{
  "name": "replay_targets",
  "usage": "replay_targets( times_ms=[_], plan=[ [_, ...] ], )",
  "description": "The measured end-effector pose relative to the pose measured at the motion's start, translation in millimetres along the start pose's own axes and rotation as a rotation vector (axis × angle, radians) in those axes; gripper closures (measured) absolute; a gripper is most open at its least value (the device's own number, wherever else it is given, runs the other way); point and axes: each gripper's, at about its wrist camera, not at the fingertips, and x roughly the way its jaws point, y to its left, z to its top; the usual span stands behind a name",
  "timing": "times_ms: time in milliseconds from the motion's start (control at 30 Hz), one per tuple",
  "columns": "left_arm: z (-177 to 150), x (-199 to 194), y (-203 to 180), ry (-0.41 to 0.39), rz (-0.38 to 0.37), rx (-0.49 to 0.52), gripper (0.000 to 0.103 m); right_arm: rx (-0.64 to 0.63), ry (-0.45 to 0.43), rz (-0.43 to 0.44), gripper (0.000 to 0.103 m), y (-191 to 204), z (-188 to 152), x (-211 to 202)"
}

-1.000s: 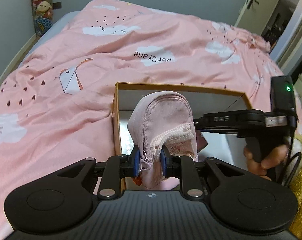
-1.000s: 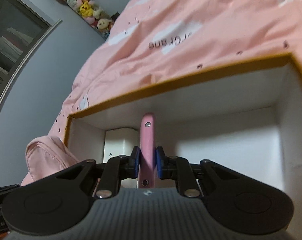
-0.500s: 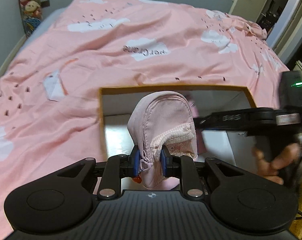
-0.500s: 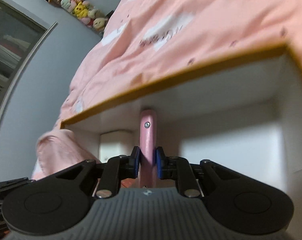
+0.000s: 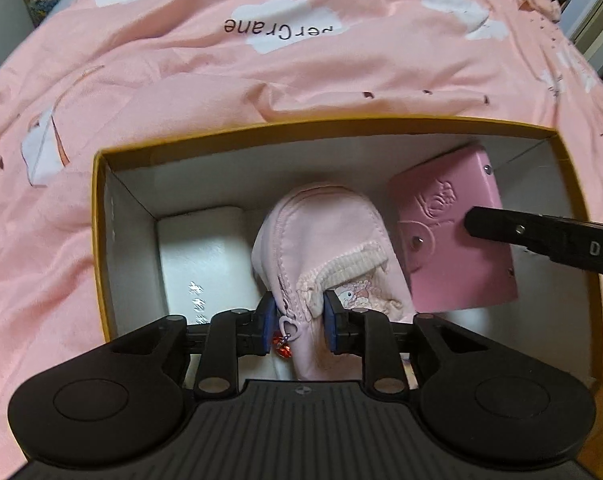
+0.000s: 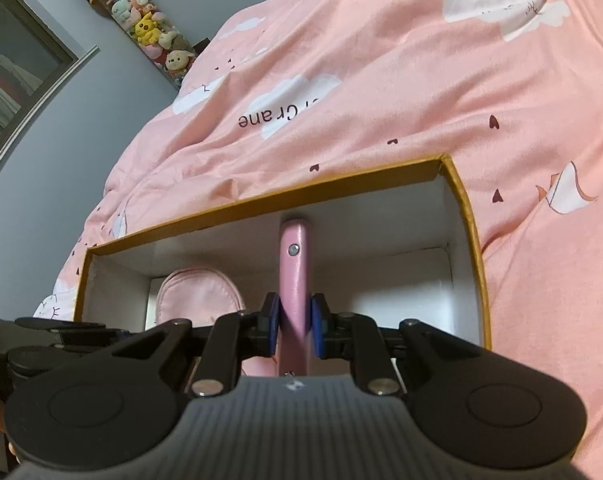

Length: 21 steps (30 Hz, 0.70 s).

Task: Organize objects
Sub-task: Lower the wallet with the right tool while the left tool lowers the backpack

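A: Two grippers are working one box (image 5: 97, 240). The left gripper (image 5: 297, 318) is now reaching well down inside it with the pouch (image 5: 321, 240); a second ago the pouch was hanging above the rim. Its jaws have just been easing apart, though the blue pads (image 5: 266, 316) are still pressing the pouch's zip edge between them.

B: So a release is starting, by the look of it. And the right gripper (image 6: 295, 326)?

A: It is staying nearly closed on the pink wallet (image 6: 295, 280), holding it edge-on, upright, inside the box to the right of the pouch. It has been drifting across the box without letting go.

B: What is the left view giving that the right one is not?

A: It is showing the wallet's embossed face and snap, the white packet (image 5: 201, 256) lying at the box's left end, and the pouch sitting between the two. The right view is showing only the wallet's thin edge and the pouch's rounded top (image 6: 199, 292); the packet is hidden there.

B: Placing is looking close to done for the pouch; the wallet is not yet set down.
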Motion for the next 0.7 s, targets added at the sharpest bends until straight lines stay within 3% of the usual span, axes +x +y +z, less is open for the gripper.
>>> replay_targets(
  times_ms=[200,400,500,700],
  plan=[
    [-1,6,-18,-0.024,0.147,0.152,0.063,0.031,0.048,0.051,0.085,-4,0,7],
    [-7,-3,-17,-0.080,0.094,0.152,0.064,0.067,0.094,0.087,0.085,-12,5,15],
    [-10,-3,-18,-0.084,0.077,0.148,0.067,-0.009,0.122,-0.003,0.083,0,2,20],
    [-12,0,-16,-0.087,0.083,0.140,0.069,-0.175,0.121,-0.194,0.068,19,-9,26]
  ],
)
